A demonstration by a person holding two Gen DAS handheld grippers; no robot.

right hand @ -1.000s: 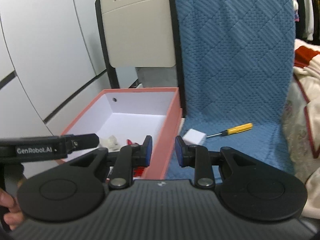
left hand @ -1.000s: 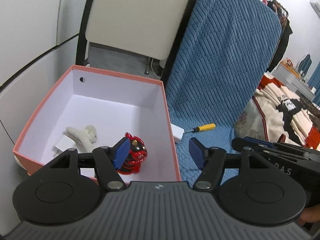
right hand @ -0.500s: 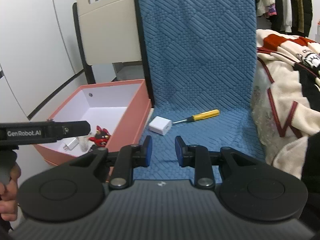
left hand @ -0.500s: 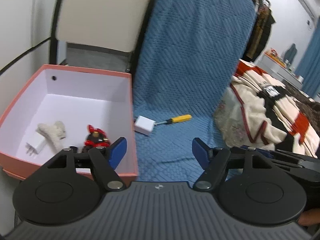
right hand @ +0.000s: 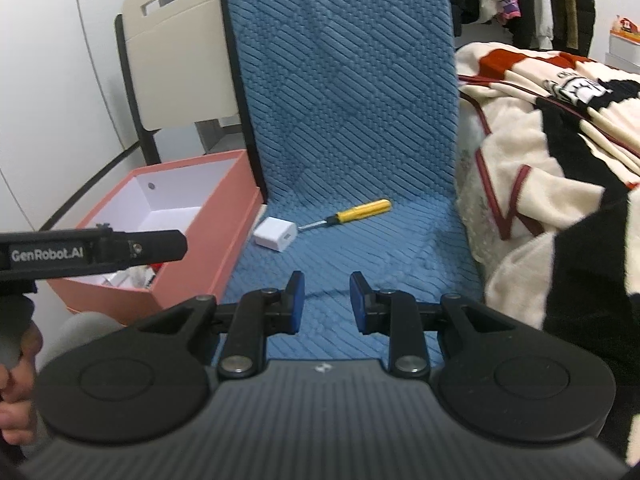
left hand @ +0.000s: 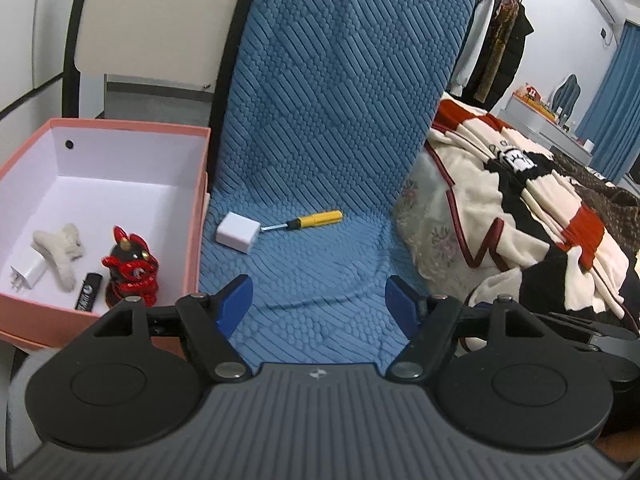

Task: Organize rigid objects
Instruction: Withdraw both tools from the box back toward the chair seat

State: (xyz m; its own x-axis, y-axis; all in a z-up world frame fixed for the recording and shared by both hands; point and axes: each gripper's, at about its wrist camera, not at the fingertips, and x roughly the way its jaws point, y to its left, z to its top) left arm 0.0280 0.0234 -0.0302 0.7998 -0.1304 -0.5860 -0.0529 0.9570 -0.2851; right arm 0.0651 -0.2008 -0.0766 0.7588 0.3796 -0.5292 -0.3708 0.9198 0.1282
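A white charger cube point(left hand: 236, 236) point(right hand: 276, 234) and a yellow-handled screwdriver point(left hand: 316, 219) point(right hand: 362, 210) lie side by side on the blue quilted seat cushion point(left hand: 340, 100). To their left stands a pink box point(left hand: 128, 124) point(right hand: 208, 216). It holds a red figurine point(left hand: 130, 270), a white hair claw point(left hand: 60, 248), a white plug point(left hand: 26, 274) and a black lighter point(left hand: 89, 291). My left gripper point(left hand: 320, 304) hangs open and wide over the cushion's front, nothing between its pads. My right gripper point(right hand: 327, 300) keeps a narrow gap, also with nothing in it, short of the cube.
A cream, red and black blanket point(left hand: 520, 208) is heaped at the right of the cushion. A beige chair back point(right hand: 180, 60) and white wall panels stand behind the box. Clothes hang on a rack point(left hand: 496, 28) at the far right. A hand point(right hand: 16, 400) shows at the lower left.
Both views have swung right, from over the pink box to the blue cushion. The cube and screwdriver now sit ahead. My left jaws have spread a little wider; the right jaws look unchanged.
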